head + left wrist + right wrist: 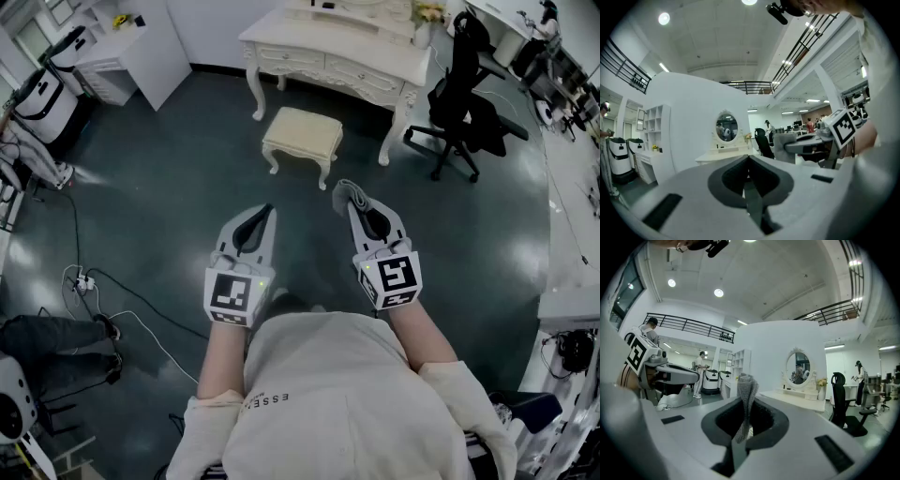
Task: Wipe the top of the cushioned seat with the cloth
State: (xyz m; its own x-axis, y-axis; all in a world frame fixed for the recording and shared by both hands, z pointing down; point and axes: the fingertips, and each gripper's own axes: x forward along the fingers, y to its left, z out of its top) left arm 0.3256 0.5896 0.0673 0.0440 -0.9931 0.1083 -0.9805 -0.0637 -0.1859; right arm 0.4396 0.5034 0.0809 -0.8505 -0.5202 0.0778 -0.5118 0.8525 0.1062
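Right gripper: fingers closed on the cloth. In the right gripper view a grey knitted fold stands upright between the pads and projects past the tips.

Left gripper: fingers closed together with nothing between them, as the left gripper view shows.

Cushioned seat: stands on the dark floor at upper centre of the head view, ahead of both grippers and apart from them. Its top is bare. Its long axis runs roughly left to right across the frame, tilted slightly downward toward the right.

Governing relation: the seat lies above and to the left of the right fingers, and above and slightly to the right of the left fingers. The right gripper is the nearer of the two, closest to the seat's lower-right corner.

Judgement: wiping has not started. The cloth must first travel forward and leftward onto the cushion top, and strokes along the long axis would then cover it.
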